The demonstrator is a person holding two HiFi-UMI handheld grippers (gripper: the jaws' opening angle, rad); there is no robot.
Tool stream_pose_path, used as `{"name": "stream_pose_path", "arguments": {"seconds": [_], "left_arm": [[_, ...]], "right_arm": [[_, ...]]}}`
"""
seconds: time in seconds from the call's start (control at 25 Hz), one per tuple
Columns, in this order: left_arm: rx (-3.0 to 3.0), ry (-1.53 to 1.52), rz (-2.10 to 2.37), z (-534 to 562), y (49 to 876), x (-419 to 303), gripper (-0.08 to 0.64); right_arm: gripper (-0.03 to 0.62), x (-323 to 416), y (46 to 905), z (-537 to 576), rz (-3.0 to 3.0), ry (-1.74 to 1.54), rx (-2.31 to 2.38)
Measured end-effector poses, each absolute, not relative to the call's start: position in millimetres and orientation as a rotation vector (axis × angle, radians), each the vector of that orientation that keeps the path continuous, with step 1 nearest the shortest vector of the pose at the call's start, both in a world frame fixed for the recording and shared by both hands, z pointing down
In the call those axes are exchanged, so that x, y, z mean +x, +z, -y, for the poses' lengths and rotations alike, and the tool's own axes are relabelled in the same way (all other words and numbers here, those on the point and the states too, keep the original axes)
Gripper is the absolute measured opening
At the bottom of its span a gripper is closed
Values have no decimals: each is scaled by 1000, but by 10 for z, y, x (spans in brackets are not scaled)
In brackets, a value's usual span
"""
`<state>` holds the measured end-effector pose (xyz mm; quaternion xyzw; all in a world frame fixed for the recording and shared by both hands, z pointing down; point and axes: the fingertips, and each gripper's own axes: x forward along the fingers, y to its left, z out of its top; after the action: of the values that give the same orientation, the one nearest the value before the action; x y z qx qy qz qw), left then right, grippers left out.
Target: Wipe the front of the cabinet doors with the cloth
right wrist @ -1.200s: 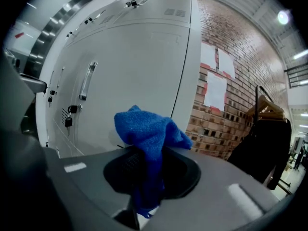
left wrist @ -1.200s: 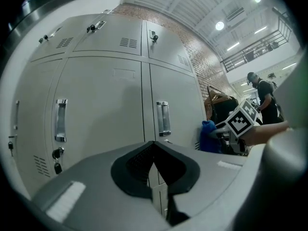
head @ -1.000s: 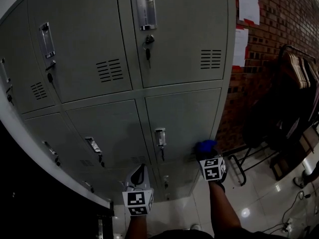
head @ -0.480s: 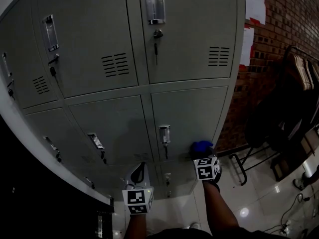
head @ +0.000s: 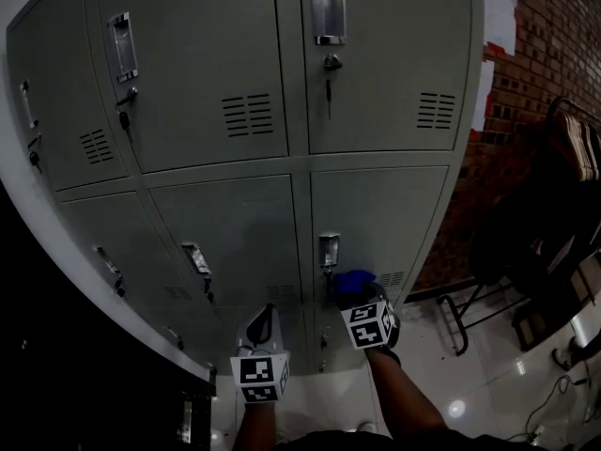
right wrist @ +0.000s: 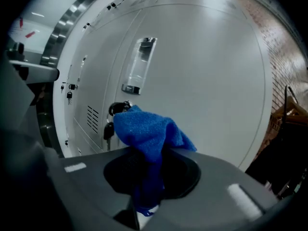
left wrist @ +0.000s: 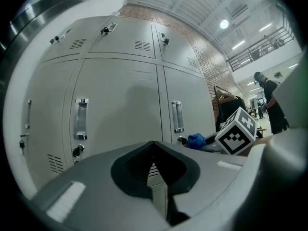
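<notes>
Blue cloth (right wrist: pixel 147 129): clamped between the jaws of the right gripper (right wrist: pixel 147 179), which are closed on its lower part. The upper part bunches out past the jaw tips.

Position: the cloth (head: pixel 355 280) is at the lower right cabinet door (head: pixel 376 205), just right of the lock (right wrist: pixel 117 108) and below the metal handle (right wrist: pixel 137 65). In the right gripper view the bunched end overlaps the lock, and a key (right wrist: pixel 109 129) hangs beside it. Whether the cloth is pressing on the door face cannot be confirmed. Vent slots (right wrist: pixel 91 117) sit further left on the same door.

Right gripper in the head view (head: pixel 361 297): marker cube (head: pixel 368 324) behind it and the person's forearm (head: pixel 406 404) below.

Left gripper (left wrist: pixel 153 153): jaws together, nothing between them. It is held off the cabinet, down and to the left of the right gripper (head: pixel 266 316). Its view faces the two lower doors and also catches the cloth (left wrist: pixel 196 140) and the right gripper's marker cube (left wrist: pixel 237 131).

Surroundings: the grey metal cabinet has two rows of doors, each with a handle and a lock. A brick wall (head: pixel 531 101) with paper sheets (head: pixel 500 15) stands to the right. A rack of hangers (head: pixel 573 148) stands near it on a glossy tiled floor (head: pixel 470 383). A person (left wrist: pixel 270 102) stands far off in the left gripper view.
</notes>
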<state>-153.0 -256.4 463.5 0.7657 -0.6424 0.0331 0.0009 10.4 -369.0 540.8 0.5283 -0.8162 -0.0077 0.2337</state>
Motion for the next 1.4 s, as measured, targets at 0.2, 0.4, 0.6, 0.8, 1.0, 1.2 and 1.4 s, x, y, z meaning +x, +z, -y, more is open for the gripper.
{"name": "stream_pose_path", "arguments": {"seconds": [0.2,0.4,0.6,0.8,1.0,1.2,1.4], "left_arm": [[2386,93,2044,2486,4607,-1668,11],[2361,89,2067,2424,4611,-1789,11],[2366,88,2057,2416,4604,-1772,11],[2399,99,2019,2438,4623,-1625,11],[2420,98,1995,2471,4612,-1515,11],[2450,102,1970,2531,4590,-1389,12],[2480,98,1944,2566,4551,-1255,12]], "right_arm": [[61,-291,5389,3617,2296,-49,1355],[61,-437,5382,3595,2309,-57,1328],[61,-377,5387,3533,2319,-51,1342],[63,-95,5311,3356,2342,-25,1447],[63,149,4971,3179,2427,-23,1511],[58,200,4744,3004,2494,-42,1541],[58,207,4640,2957,2519,-62,1549]]}}
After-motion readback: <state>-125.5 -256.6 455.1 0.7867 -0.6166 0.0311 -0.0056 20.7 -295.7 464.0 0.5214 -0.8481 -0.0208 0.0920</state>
